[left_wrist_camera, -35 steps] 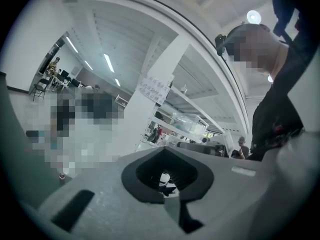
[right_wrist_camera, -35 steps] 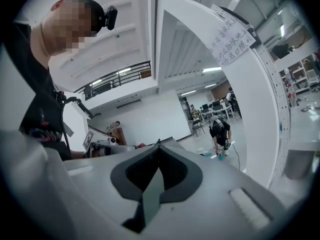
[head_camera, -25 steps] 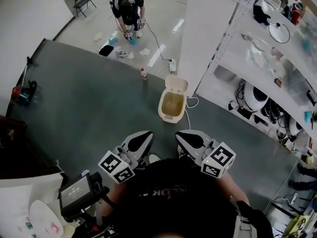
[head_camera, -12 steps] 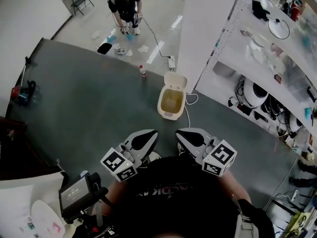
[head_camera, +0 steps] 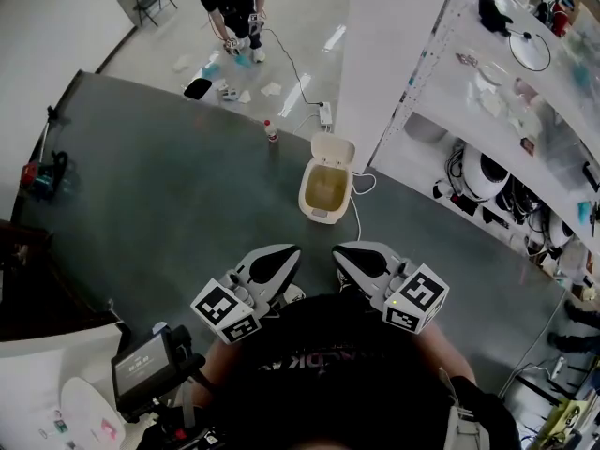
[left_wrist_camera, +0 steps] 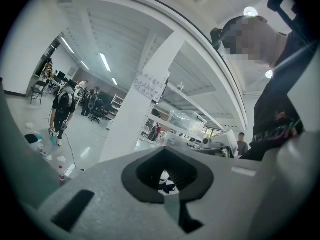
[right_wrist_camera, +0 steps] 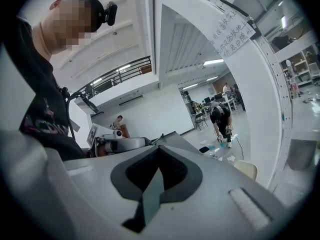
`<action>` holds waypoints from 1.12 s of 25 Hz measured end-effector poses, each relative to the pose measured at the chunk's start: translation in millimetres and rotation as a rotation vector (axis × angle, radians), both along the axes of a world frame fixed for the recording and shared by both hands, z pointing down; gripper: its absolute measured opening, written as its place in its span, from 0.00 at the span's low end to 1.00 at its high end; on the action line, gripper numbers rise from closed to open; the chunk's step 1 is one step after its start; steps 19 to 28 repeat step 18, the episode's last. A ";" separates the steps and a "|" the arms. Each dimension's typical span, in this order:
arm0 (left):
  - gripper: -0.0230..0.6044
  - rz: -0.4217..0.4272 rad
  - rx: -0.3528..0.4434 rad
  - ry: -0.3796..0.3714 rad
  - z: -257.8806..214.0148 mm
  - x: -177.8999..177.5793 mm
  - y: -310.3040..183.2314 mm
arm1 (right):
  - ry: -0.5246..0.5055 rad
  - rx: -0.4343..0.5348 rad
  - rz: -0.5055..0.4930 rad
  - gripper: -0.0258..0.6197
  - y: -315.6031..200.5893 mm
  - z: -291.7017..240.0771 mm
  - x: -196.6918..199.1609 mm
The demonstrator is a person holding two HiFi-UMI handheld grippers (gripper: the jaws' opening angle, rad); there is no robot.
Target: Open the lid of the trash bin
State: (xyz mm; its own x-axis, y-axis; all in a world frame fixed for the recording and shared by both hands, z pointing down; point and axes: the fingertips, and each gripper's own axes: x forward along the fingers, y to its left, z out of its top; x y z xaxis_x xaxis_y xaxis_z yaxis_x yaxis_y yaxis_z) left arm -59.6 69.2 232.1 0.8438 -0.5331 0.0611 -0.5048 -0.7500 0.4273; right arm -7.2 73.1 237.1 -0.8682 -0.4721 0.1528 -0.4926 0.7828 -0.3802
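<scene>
Both grippers clenched on nothing; trash bin stands open on the floor mat.
Trash bin (head_camera: 325,195) is cream plastic, a rounded rectangle, with its lid (head_camera: 332,150) tipped up and back. It sits near the far edge of the matte dark-grey floor mat (head_camera: 169,186), just beside the white pillar (head_camera: 384,64) and well ahead of the grippers. Left gripper (head_camera: 283,255) and right gripper (head_camera: 347,254) have smooth grey shells, jaws together, empty. Bin interior is brownish, contents unclear. In the right gripper view the gripper body hides all but the lid top.
</scene>
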 end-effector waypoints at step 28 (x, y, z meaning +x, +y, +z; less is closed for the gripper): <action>0.04 0.003 -0.025 0.009 10.8 -6.6 -3.7 | 0.013 -0.019 -0.008 0.05 -2.1 10.8 -11.0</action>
